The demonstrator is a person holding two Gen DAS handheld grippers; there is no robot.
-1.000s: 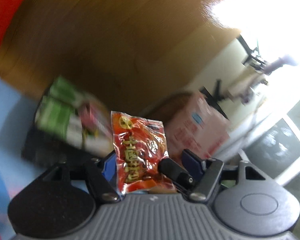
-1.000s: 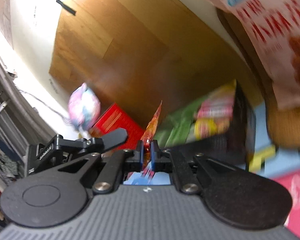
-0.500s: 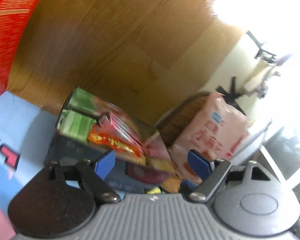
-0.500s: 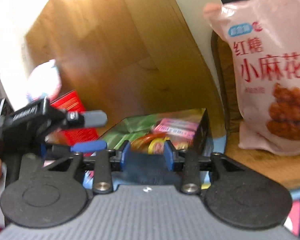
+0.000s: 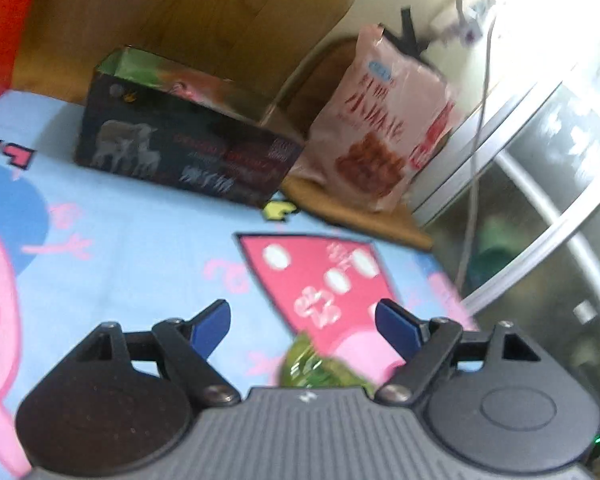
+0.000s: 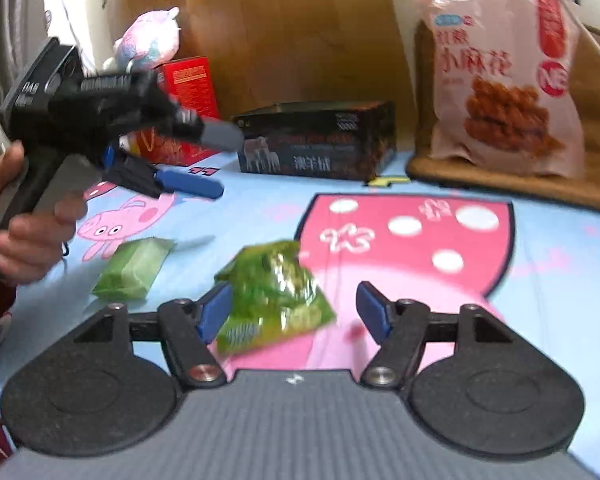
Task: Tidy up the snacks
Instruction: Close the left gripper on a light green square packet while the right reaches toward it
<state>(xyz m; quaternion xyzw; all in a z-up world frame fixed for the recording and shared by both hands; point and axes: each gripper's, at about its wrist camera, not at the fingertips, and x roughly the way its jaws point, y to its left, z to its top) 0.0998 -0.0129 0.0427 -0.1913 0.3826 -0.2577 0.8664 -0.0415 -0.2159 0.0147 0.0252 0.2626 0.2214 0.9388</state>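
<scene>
Change: a second earlier each gripper pinched a red packet over the dark box point(image 6: 316, 140); both let go, so those packets are likely stowed.
Left gripper point(image 5: 304, 326): spread, nothing between its fingers.
Right gripper point(image 6: 294, 310): jaws opening over a green packet point(image 6: 276, 288) on the cartoon sheet point(image 6: 540, 280), pads not pressing it.
Second green packet point(image 6: 134, 268): lay just left.
Writing: pink bag point(image 6: 504, 80) reads "小麻花"; box lettering blurred.

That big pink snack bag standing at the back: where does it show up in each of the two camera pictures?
Left wrist view: the pink snack bag stands upper right of centre, right of the dark box.
Right wrist view: the bag stands upper right.
Shared landmark: the dark box, just left of the bag in both.
</scene>
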